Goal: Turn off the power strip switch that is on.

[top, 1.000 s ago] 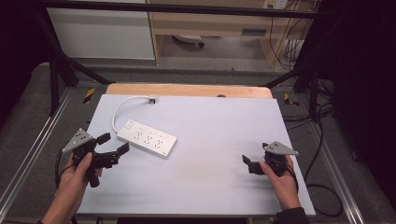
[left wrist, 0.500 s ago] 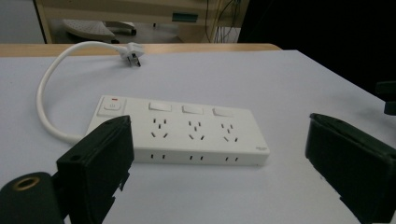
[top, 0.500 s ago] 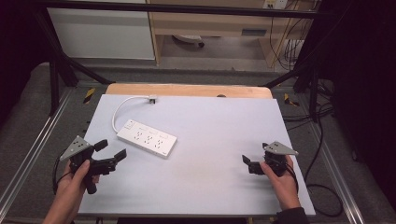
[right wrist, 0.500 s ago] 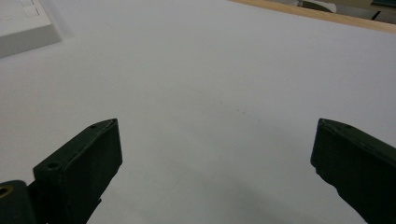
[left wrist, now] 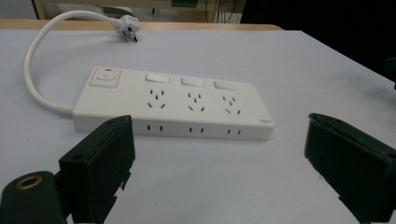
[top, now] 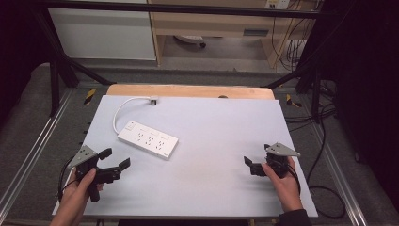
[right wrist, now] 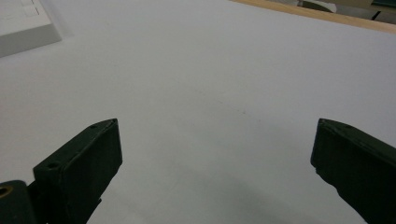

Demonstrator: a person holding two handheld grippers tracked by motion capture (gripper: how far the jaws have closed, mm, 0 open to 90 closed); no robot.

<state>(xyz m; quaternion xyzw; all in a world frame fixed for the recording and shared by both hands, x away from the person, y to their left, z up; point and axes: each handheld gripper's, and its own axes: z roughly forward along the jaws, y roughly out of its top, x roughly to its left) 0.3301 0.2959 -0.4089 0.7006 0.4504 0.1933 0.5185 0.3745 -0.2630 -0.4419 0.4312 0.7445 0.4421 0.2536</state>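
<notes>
White table (top: pixel 221 141) with wooden far edge, power strip (top: pixel 148 140) lying flat, left gripper (top: pixel 114 158) spread, right gripper (top: pixel 251 166) spread, dark room

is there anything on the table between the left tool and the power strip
Nothing visible. The left tool has its jaws wide open and points at the power strip, with bare table between them. The strip's cord curves off its far end, away from the tool.

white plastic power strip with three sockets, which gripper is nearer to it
Left. The left gripper sits open just short of the white plastic power strip, facing its long side. The right gripper, also open, is far across the white table.
</notes>
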